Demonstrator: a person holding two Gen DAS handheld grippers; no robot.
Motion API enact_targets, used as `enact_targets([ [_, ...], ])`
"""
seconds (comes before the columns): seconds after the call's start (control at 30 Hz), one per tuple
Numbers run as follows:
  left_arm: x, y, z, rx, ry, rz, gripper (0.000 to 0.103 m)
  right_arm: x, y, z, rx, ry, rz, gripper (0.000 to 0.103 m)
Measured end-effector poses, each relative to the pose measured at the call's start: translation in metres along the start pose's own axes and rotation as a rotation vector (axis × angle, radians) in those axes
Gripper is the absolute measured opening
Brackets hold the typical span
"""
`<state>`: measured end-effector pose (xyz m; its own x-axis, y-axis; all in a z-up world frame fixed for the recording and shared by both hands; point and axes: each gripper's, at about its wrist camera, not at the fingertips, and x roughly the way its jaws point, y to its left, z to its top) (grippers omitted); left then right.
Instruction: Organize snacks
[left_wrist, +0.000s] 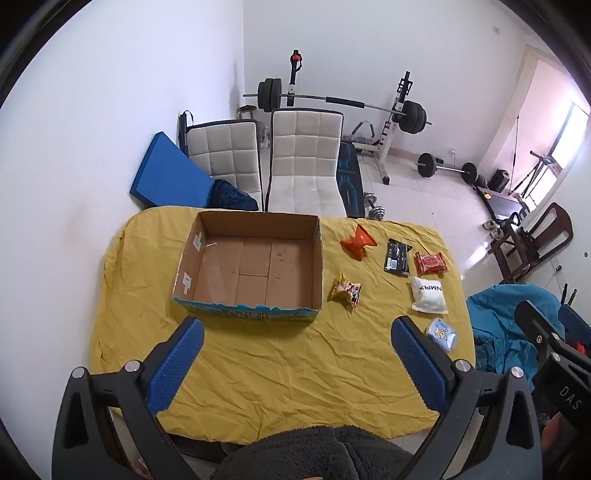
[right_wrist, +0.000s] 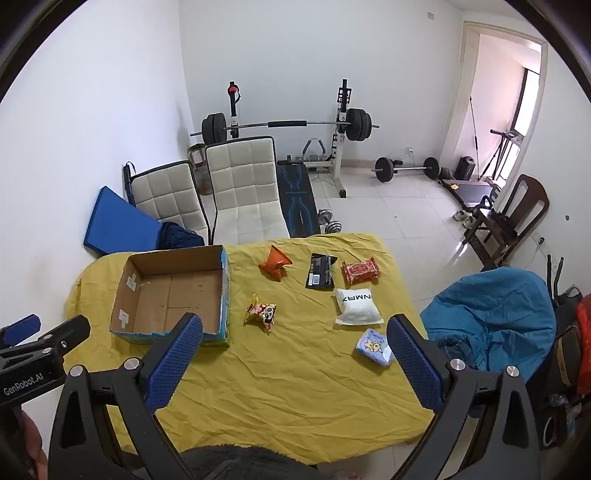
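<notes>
An empty cardboard box (left_wrist: 255, 266) (right_wrist: 173, 295) sits on the yellow tablecloth (left_wrist: 280, 369) (right_wrist: 295, 376). Right of it lie several snack packs: an orange pack (left_wrist: 357, 242) (right_wrist: 275, 263), a black pack (left_wrist: 397, 255) (right_wrist: 320, 275), a red pack (left_wrist: 430, 263) (right_wrist: 361, 271), a white pouch (left_wrist: 428, 295) (right_wrist: 357, 306), a yellow patterned pack (left_wrist: 346, 291) (right_wrist: 261, 312) and a light blue pack (left_wrist: 442, 334) (right_wrist: 373, 347). My left gripper (left_wrist: 297, 365) hovers open above the near table edge. My right gripper (right_wrist: 295, 363) is open too, holding nothing.
Two white padded chairs (left_wrist: 303, 162) and a blue mat (left_wrist: 170, 173) stand behind the table. A barbell rack (right_wrist: 288, 125) and weights occupy the tiled floor. A blue cloth-covered seat (right_wrist: 495, 317) is at the right, a wooden chair (right_wrist: 517, 218) beyond.
</notes>
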<state>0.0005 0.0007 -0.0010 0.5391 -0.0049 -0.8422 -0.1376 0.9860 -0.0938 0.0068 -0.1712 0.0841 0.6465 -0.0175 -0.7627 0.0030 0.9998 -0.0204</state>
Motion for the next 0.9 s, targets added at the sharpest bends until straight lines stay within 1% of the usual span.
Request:
enact_targets([
  [0.07,0.001,-0.001,0.0,0.009,-0.001,0.007,0.103,0.0,0.0,-0.001,-0.003,0.007,0.002,0.102],
  [0.1,0.002,-0.001,0.0,0.013,0.003,0.008,0.103,0.001,0.0,0.0,-0.004,0.026,-0.004,0.102],
  [0.3,0.005,-0.012,0.003,0.023,0.012,0.018,0.103,0.002,0.005,0.001,0.006,0.038,0.007,0.102],
  [0.33,0.006,-0.005,0.001,0.016,0.008,0.007,0.103,0.002,0.005,0.002,0.008,0.038,0.006,0.102],
  [0.47,0.008,-0.01,0.002,0.032,0.001,0.003,0.103,0.011,0.007,-0.001,0.005,0.04,-0.005,0.102],
  [0.5,0.008,-0.003,0.0,0.023,0.004,0.0,0.103,0.011,0.004,-0.002,0.004,0.038,-0.003,0.102],
  [0.63,0.013,-0.002,0.001,0.032,0.01,-0.004,0.103,0.012,0.002,-0.002,0.004,0.028,-0.004,0.102],
  [0.67,0.008,-0.009,0.0,0.037,0.006,0.0,0.103,0.01,0.0,-0.002,0.005,0.026,-0.004,0.102],
  [0.9,0.006,-0.011,0.002,0.038,0.009,-0.004,0.103,0.011,-0.002,-0.002,0.008,0.024,-0.008,0.102],
])
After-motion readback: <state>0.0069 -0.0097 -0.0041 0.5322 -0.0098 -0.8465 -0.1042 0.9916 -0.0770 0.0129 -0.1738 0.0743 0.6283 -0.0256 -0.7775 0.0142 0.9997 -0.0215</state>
